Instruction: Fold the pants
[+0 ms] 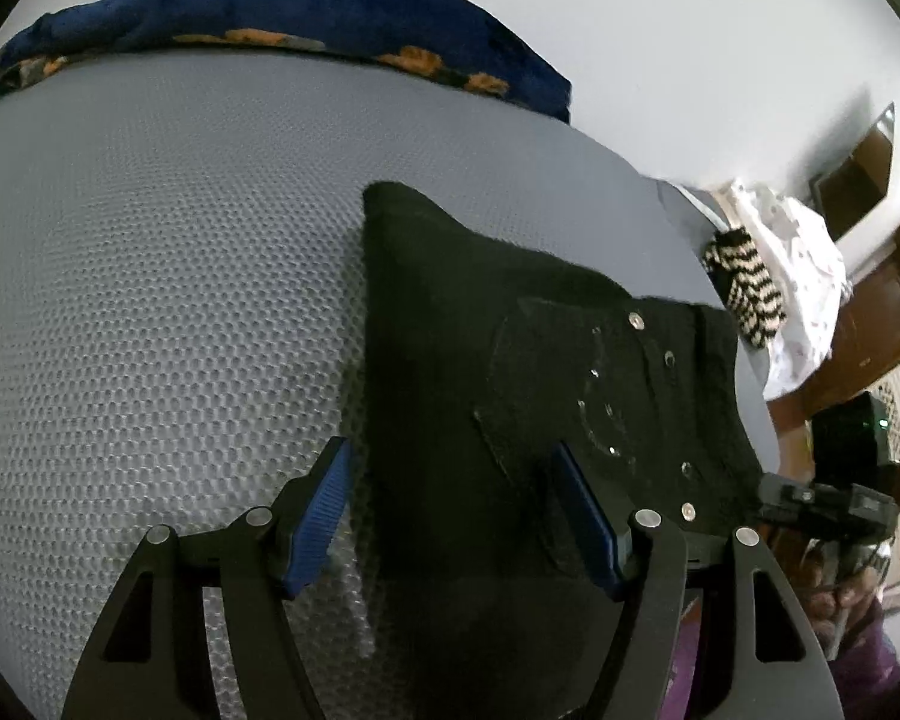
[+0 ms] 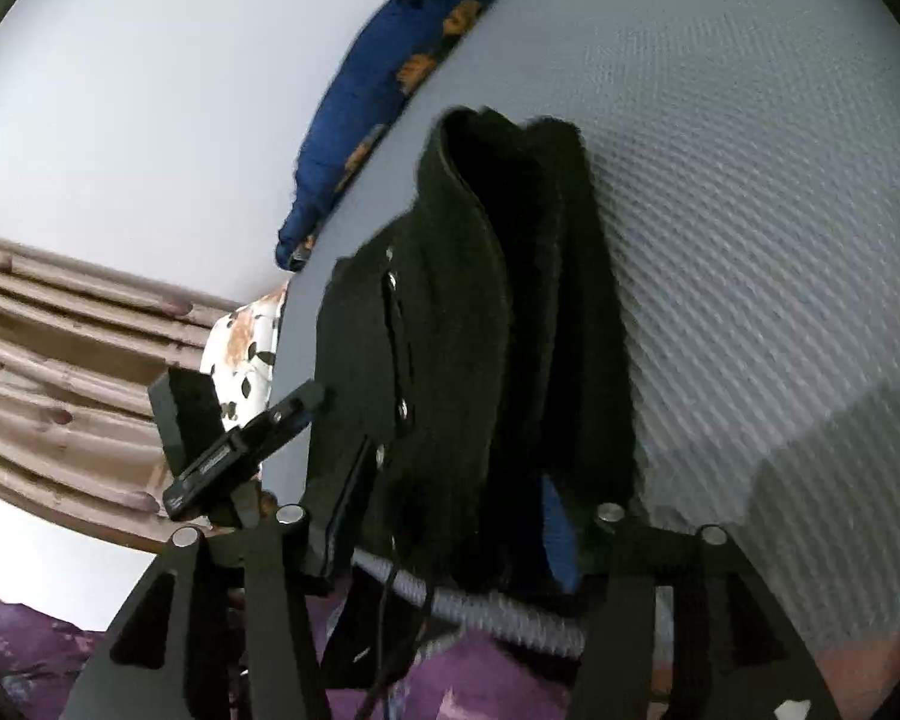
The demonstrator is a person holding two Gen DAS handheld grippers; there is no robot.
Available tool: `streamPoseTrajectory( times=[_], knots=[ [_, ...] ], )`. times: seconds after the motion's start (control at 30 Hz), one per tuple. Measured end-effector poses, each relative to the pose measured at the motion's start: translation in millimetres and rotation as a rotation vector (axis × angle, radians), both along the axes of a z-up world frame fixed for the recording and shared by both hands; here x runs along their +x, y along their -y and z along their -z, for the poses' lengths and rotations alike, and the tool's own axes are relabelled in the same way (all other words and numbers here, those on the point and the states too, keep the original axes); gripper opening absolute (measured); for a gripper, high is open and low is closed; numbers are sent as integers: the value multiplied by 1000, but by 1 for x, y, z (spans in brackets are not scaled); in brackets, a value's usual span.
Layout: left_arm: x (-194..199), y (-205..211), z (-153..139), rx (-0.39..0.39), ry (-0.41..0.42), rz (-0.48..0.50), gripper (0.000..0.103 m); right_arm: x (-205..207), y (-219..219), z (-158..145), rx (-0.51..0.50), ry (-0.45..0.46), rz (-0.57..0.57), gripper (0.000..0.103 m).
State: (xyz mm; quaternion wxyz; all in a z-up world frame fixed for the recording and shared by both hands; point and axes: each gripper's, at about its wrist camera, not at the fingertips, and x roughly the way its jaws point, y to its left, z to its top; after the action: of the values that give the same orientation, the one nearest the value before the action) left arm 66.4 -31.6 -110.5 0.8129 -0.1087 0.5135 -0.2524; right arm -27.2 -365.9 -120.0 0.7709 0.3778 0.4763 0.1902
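Note:
The black pants (image 1: 510,330) lie folded on the grey mesh mattress (image 1: 150,300), with metal rivets showing on the top layer. My left gripper (image 1: 450,516) hovers open over their left edge. One blue pad is above the mattress, the other above the cloth, and neither presses on anything. In the right wrist view the pants (image 2: 468,300) run from the near mattress edge away from me, bunched in thick layers. My right gripper (image 2: 450,528) straddles their near end with its jaws apart. The cloth fills the gap between them, and I see no pad pressing on it.
A blue blanket with orange print (image 1: 330,6) lies along the far side of the mattress. A striped cloth (image 1: 744,294) and a white cloth (image 1: 804,276) sit past its right edge by wooden furniture (image 1: 870,312). Curtains (image 2: 60,360) and a floral cloth (image 2: 246,348) lie to the left.

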Motion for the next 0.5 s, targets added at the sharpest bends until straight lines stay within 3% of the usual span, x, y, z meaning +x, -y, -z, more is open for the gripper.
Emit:
streamPoseTrajectory(
  times=[0.2, 0.33, 0.5],
  knots=[
    [-6, 10, -3, 11, 20, 36, 69, -82, 34, -58, -298, 137, 157, 51],
    [-7, -1, -4, -43, 22, 6, 69, -91, 22, -85, -408, 186, 136, 58],
    [-12, -13, -8, -68, 55, -38, 69, -50, -2, -54, -335, 140, 73, 61]
  ],
)
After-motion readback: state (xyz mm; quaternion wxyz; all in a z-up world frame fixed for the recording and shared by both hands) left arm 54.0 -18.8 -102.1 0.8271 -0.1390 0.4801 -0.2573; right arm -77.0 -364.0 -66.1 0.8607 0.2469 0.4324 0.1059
